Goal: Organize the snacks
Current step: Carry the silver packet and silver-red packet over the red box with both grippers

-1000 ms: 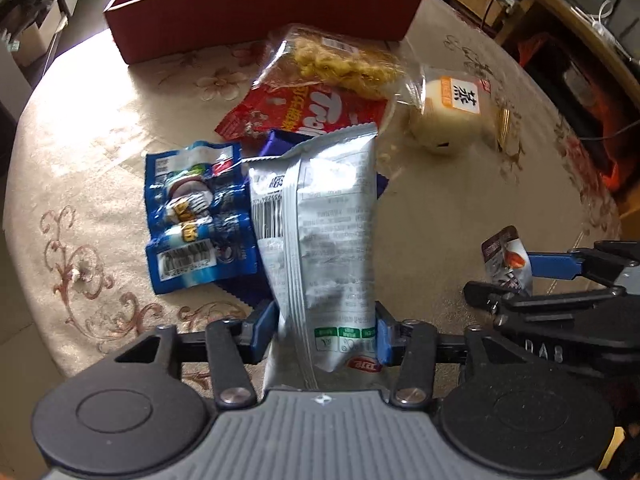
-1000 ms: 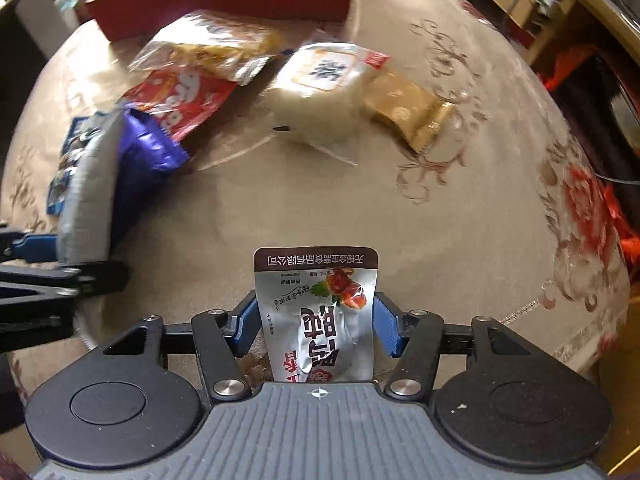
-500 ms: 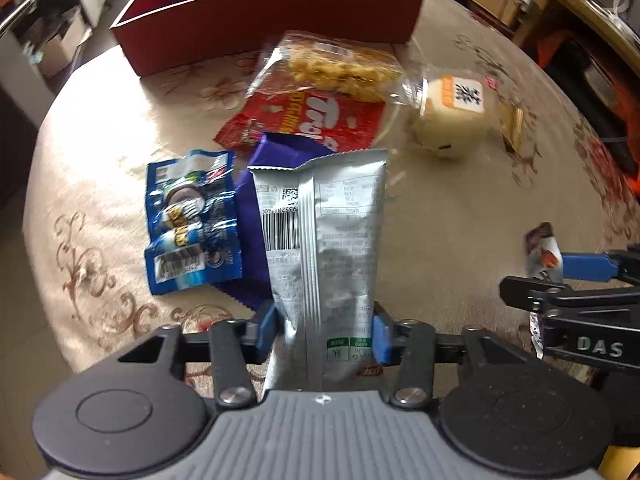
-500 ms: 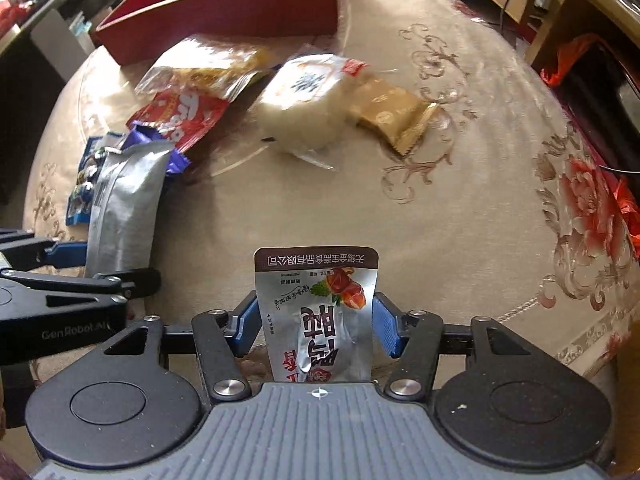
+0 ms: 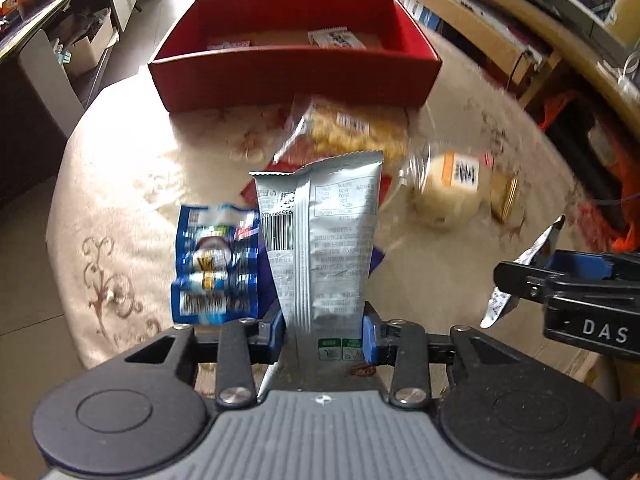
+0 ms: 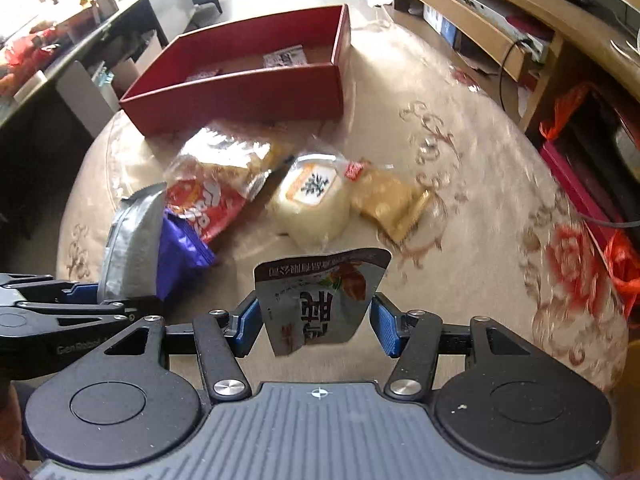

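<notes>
L gripper [image 5: 323, 330] pinched silver bag [image 5: 320, 240]; R gripper [image 6: 316, 322] pinched small pouch [image 6: 320, 300], both above table [image 6: 460, 240] w/ red box [image 6: 240, 96].

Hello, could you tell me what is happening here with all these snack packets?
A person is sorting snacks with two hand-held grippers. The left gripper is shut on a tall silver packet, and the right gripper holds a small silver pouch between its pads. Both packets are lifted off the round table. The red box behind holds a few items already. Several snacks lie loose on the table, among them a blue packet and a wrapped white bun.
</notes>
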{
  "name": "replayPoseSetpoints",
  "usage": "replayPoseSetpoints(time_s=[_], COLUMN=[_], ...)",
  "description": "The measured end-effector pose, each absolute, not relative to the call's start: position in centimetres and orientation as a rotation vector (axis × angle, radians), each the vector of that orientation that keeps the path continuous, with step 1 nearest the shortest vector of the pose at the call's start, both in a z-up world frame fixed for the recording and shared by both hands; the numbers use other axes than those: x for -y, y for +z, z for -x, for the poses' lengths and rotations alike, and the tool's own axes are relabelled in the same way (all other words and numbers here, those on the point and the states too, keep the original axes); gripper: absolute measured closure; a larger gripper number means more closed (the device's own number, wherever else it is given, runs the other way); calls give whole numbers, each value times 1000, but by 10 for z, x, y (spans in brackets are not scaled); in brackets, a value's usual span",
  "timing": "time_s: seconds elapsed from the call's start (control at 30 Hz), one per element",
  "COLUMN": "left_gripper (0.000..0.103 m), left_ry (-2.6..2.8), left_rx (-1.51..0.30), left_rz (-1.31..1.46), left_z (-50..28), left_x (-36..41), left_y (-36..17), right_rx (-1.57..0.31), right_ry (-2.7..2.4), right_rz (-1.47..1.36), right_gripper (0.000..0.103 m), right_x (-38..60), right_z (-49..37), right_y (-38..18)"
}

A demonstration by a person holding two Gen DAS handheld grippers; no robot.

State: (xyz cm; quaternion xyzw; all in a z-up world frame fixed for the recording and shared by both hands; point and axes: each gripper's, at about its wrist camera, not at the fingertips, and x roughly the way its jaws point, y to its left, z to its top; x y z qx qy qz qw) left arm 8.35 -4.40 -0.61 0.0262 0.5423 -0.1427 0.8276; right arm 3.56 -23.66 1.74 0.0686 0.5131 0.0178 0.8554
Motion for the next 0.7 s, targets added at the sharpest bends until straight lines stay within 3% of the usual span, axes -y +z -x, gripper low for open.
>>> replayPoseSetpoints(time_s=[0.7], left_gripper=[70], left_ry=[-243], left_rx=[-1041], left_rz=[60], left_z=[-172], left_x=[37], left_y=[32], right_rx=[-973], right_ry=[108], right_rz=[-157], right_gripper=[39], right_x=[224], right_z=[-116], right_y=[48])
